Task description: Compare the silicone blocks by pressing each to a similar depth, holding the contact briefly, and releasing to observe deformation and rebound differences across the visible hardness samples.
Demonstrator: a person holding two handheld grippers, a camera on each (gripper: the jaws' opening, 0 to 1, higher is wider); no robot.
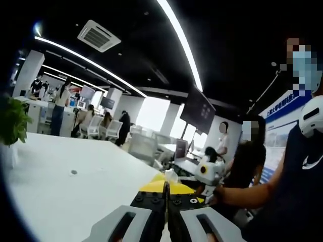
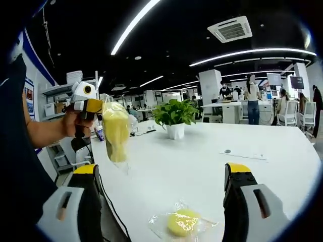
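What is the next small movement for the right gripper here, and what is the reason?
Probably lower the right gripper onto the round yellow block in its clear wrapper. Its jaws stand wide open with that block lying on the white table between them, untouched. The left gripper is already shut on the other bagged yellow piece, held up off the table.

Grey hand-held gripper (image 2: 161, 201) bodies, black jaws, yellow tips, dark navy short sleeve (image 2: 12, 126)
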